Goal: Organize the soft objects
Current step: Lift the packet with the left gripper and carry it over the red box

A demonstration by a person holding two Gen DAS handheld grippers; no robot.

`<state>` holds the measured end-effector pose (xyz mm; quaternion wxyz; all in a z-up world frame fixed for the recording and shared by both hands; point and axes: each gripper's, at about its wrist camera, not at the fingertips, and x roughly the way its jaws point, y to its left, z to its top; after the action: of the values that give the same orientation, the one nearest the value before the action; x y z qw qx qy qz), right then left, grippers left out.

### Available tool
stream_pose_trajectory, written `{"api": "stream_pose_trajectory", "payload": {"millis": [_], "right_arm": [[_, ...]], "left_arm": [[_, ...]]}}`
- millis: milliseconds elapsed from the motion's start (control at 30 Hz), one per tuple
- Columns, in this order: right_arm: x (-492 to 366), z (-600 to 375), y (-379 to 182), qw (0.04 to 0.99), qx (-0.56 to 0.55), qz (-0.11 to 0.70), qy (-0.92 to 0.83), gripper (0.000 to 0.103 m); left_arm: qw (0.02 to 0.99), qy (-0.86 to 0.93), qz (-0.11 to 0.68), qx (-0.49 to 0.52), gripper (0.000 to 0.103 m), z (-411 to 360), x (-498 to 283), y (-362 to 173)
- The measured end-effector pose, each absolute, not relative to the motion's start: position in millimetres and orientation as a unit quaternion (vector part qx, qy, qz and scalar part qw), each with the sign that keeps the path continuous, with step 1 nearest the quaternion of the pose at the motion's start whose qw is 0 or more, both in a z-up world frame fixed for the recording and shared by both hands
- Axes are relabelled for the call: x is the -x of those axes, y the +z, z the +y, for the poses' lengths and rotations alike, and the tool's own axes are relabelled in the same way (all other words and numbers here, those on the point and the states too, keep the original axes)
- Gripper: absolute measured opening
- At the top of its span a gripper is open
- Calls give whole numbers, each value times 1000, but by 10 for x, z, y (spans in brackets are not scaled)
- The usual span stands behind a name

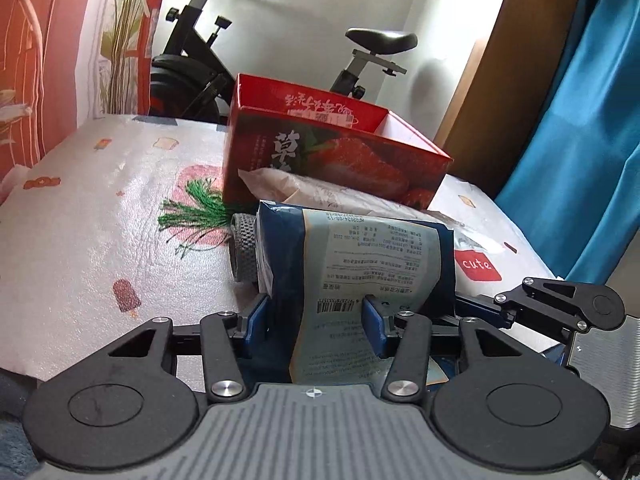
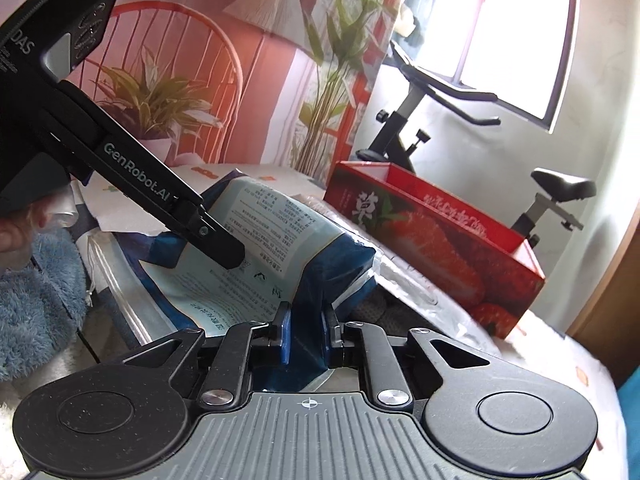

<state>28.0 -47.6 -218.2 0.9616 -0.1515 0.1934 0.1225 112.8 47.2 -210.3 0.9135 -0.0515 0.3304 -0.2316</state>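
A soft blue pack [image 1: 352,264] with a pale printed label lies on the bed in front of an open red strawberry box [image 1: 332,152]. My left gripper [image 1: 316,320] is shut on the pack's near end. My right gripper [image 2: 306,332] is shut on a dark blue fold of the same pack [image 2: 264,240]. The left gripper's arm [image 2: 152,184] crosses over the pack in the right wrist view. A grey knitted roll [image 1: 244,246] lies just left of the pack. A clear plastic bag [image 1: 320,192] lies between pack and box.
The bed cover [image 1: 100,220] is white with small prints. An exercise bike [image 1: 208,60] stands behind the box. A blue curtain [image 1: 580,140] hangs at the right. A fluffy blue fabric [image 2: 36,300] lies at the near left. The red box also shows in the right wrist view [image 2: 440,240].
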Motion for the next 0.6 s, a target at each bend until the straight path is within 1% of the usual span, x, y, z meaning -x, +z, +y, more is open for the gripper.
{"api": "stream_pose_trajectory", "payload": {"millis": [400, 600], "right_arm": [[-218, -509, -2012, 966, 181, 148, 110, 12], [-398, -708, -1747, 970, 152, 142, 124, 12]], "left_arm": [[929, -240, 280, 34, 53, 435, -1077, -1826], [928, -251, 271, 57, 53, 449, -1285, -1679]]}}
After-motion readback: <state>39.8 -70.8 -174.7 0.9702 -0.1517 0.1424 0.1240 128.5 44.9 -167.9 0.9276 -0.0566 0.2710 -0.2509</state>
